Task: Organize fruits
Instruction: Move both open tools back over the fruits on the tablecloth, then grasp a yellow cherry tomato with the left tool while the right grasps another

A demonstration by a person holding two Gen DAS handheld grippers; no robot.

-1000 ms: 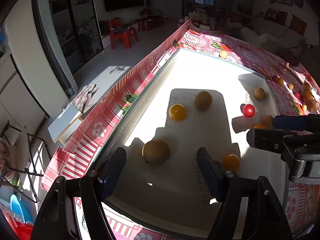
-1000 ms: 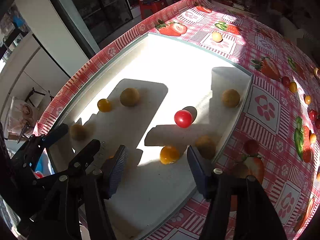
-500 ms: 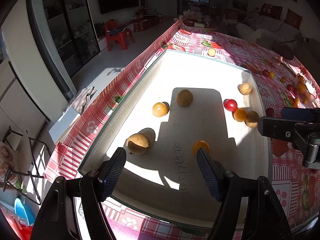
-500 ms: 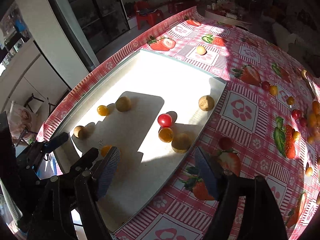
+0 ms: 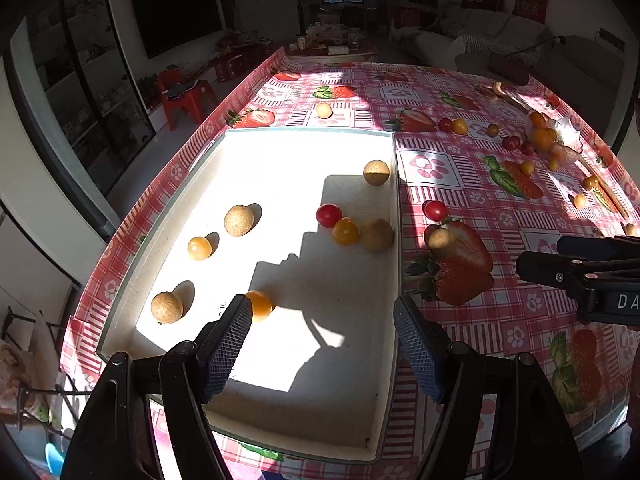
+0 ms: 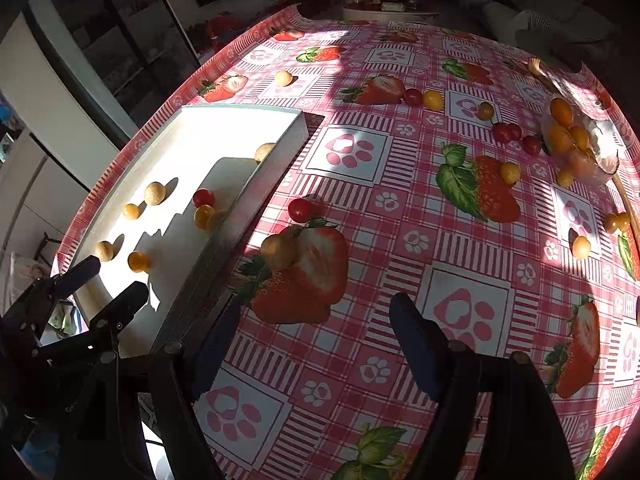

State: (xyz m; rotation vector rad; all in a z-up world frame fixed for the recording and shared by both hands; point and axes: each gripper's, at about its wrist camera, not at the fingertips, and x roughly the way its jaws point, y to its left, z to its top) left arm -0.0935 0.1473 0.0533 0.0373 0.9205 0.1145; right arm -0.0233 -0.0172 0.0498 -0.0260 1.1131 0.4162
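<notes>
A shallow white tray (image 5: 396,200) (image 6: 280,152) lies on the strawberry tablecloth and holds several small fruits: tan longans (image 5: 239,220), yellow tomatoes (image 5: 345,231) and a red tomato (image 5: 329,215). My left gripper (image 5: 322,344) is open and empty above the tray's near end. My right gripper (image 6: 314,340) is open and empty over the cloth, right of the tray. A red tomato (image 6: 300,210) and a longan (image 6: 277,251) lie on the cloth ahead of it.
More loose tomatoes (image 6: 433,100) lie scattered across the cloth. A clear bag with orange fruits (image 6: 568,136) lies at the far right. One longan (image 5: 323,110) sits beyond the tray. The table edge runs along the left, with floor and a red chair (image 5: 188,96) beyond.
Both grippers have pulled back and up from the tray. The right one has swung right, off the tray and over the cloth. Both stay open and empty.
</notes>
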